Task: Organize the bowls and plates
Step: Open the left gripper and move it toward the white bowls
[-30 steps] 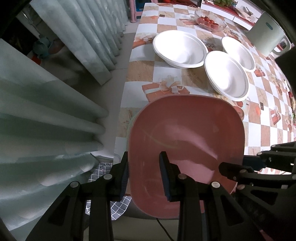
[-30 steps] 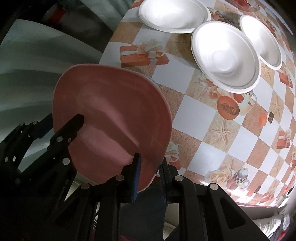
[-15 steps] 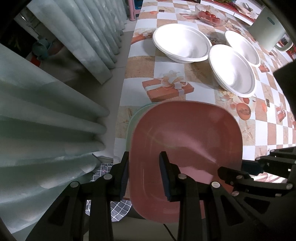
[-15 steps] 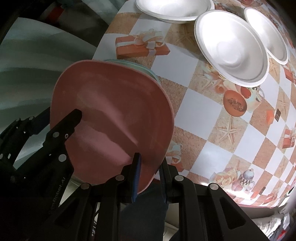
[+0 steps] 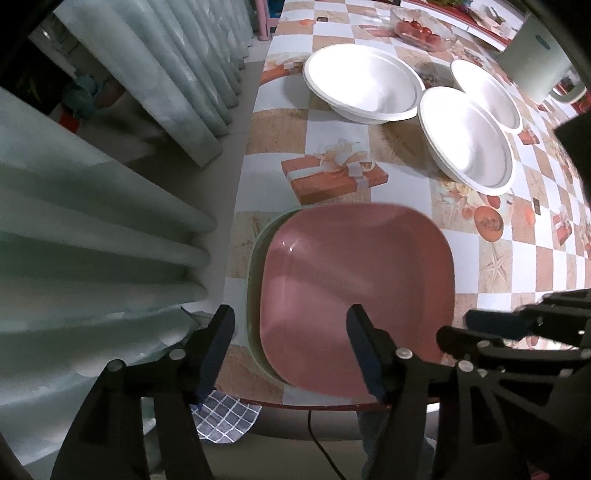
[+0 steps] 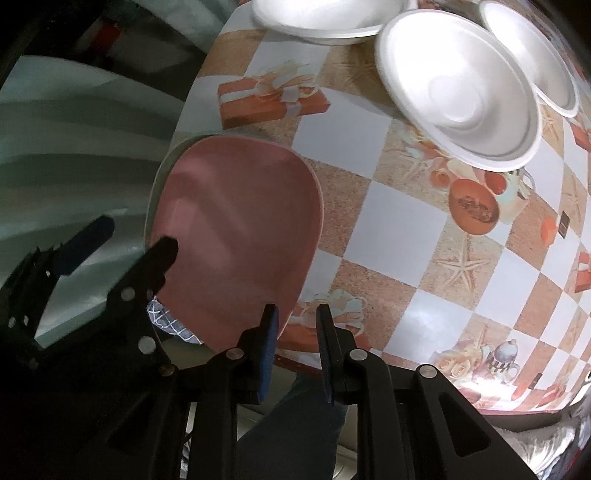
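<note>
A pink square plate (image 5: pixel 354 295) lies stacked on a pale green plate (image 5: pixel 255 258) at the near table edge; it also shows in the right wrist view (image 6: pixel 236 229). My left gripper (image 5: pixel 291 332) is open, its jaws wide apart around the plate's near left rim, holding nothing. My right gripper (image 6: pixel 293 325) is open by a narrow gap at the plate's near right corner, off the rim. Three white foam bowls (image 5: pixel 364 86) (image 5: pixel 467 140) (image 5: pixel 487 98) sit farther back.
The table (image 5: pixel 332 140) has a checkered cloth with gift-box prints. A glass dish of red fruit (image 5: pixel 421 29) and a white jug (image 5: pixel 535 62) stand at the back. Curtains (image 5: pixel 110 155) hang close on the left. The table edge is just below the plates.
The pink plate came down onto the green plate. My left gripper opened wide and let it go. My right gripper opened slightly and came off the rim.
</note>
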